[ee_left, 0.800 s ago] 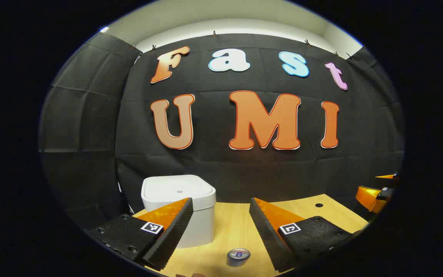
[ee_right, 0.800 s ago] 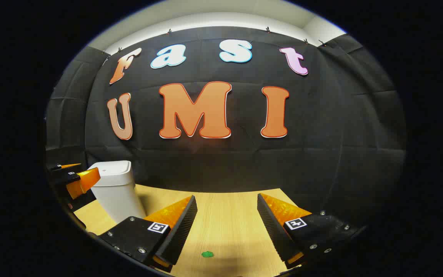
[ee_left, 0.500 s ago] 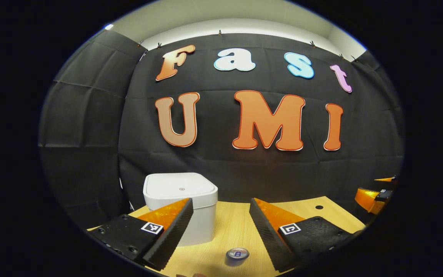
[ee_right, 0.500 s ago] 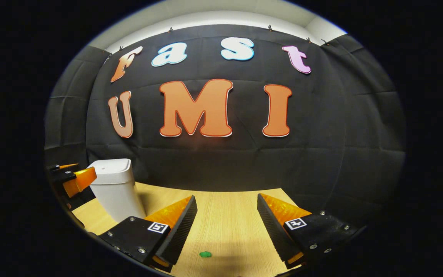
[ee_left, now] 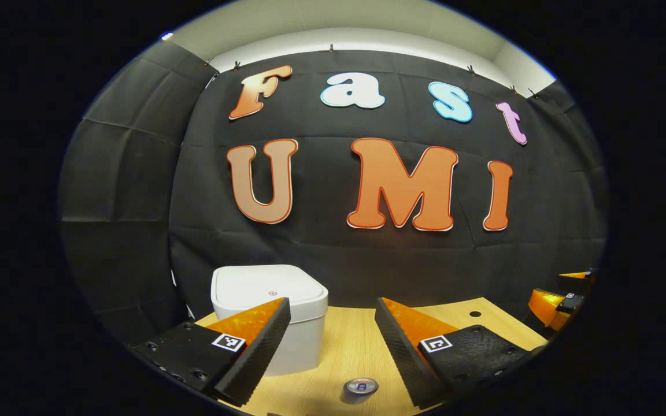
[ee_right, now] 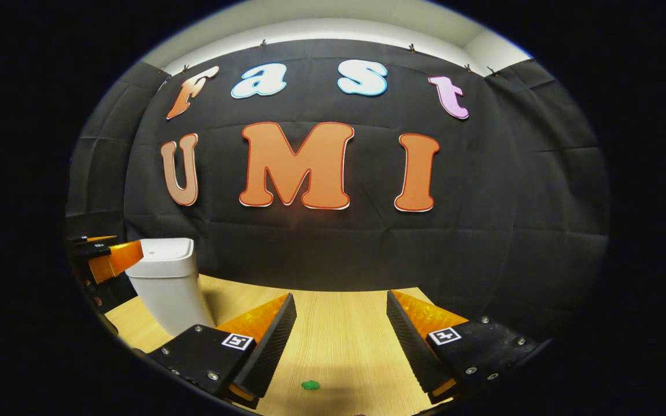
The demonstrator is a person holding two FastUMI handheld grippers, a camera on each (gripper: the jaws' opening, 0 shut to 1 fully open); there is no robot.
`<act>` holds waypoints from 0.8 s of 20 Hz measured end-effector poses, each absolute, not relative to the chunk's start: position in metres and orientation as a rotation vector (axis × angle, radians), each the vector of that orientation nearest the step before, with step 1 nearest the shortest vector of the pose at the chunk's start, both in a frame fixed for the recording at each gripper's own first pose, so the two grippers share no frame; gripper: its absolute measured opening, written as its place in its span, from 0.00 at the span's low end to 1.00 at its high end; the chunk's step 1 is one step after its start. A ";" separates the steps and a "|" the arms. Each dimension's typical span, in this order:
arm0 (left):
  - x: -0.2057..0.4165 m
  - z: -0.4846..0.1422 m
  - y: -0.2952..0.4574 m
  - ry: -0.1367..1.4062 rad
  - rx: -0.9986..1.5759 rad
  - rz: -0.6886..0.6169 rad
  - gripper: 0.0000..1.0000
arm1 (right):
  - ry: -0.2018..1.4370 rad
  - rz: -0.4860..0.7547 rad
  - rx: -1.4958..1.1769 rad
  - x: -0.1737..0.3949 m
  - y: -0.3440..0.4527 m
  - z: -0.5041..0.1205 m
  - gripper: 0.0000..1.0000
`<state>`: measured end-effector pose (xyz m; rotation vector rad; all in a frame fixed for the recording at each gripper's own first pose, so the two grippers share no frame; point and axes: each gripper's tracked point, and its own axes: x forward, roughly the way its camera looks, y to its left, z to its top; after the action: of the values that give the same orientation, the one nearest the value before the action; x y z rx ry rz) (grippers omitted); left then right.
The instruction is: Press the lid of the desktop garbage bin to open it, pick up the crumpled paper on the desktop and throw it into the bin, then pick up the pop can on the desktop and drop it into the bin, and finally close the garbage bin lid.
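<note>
**Lid not yet pressed**

Little has changed: our views have only drifted slightly. The bin (ee_left: 269,315) sits closed on the desk (ee_left: 350,346), the can (ee_left: 361,386) nearby. Left gripper (ee_left: 333,341) and right gripper (ee_right: 341,341) gape wide, empty.

Garbage bin (ee_left: 269,300): plain white body and lid, one small dark dot at the lid's centre; at 7 o'clock in the left gripper view, at 8 o'clock in the right gripper view (ee_right: 165,277).

Pop can (ee_left: 361,386): silver top with a bluish patch in the middle; at 6 o'clock in the left gripper view.

Small green scrap (ee_right: 310,385): bright green, unpatterned, too small to identify; at 6 o'clock in the right gripper view.

Worktop (ee_left: 344,346): pale yellow wood with fine straight grain; one small black round spot (ee_left: 475,314) at 4 o'clock in the left gripper view.

Booth wall (ee_right: 512,202): black cloth, creased.

Ceiling strip (ee_left: 367,23): off-white, at 12 o'clock.
</note>
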<state>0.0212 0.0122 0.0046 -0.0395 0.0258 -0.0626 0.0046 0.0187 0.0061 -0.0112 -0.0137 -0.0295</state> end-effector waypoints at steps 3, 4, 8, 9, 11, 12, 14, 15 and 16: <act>0.021 0.010 0.013 0.011 -0.037 -0.071 0.94 | -0.009 -0.022 -0.016 0.005 0.024 0.007 0.94; 0.021 0.011 0.013 0.009 -0.038 -0.074 0.94 | -0.011 -0.019 -0.016 0.004 0.025 0.008 0.94; 0.020 0.015 0.011 0.001 -0.037 -0.089 0.94 | -0.015 -0.003 -0.018 0.003 0.029 0.012 0.94; 0.020 0.014 0.010 0.005 -0.033 -0.091 0.94 | -0.017 -0.005 -0.021 0.003 0.028 0.014 0.94; 0.019 0.015 0.010 0.006 -0.035 -0.095 0.94 | -0.015 -0.007 -0.023 0.000 0.027 0.013 0.94; 0.018 0.016 0.008 0.005 -0.041 -0.101 0.94 | -0.017 -0.009 -0.023 0.000 0.027 0.015 0.94; 0.018 0.021 0.006 -0.007 -0.041 -0.107 0.94 | -0.014 -0.018 -0.027 -0.002 0.023 0.014 0.94; 0.018 0.021 0.005 -0.013 -0.033 -0.107 0.94 | -0.014 -0.021 -0.029 -0.002 0.022 0.014 0.94; 0.018 0.023 0.004 -0.015 -0.024 -0.111 0.94 | -0.016 -0.022 -0.029 -0.003 0.022 0.015 0.94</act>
<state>0.0179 0.0041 0.0226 -0.0245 -0.0147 -0.1115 -0.0027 0.0215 0.0148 -0.0294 -0.0163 -0.0217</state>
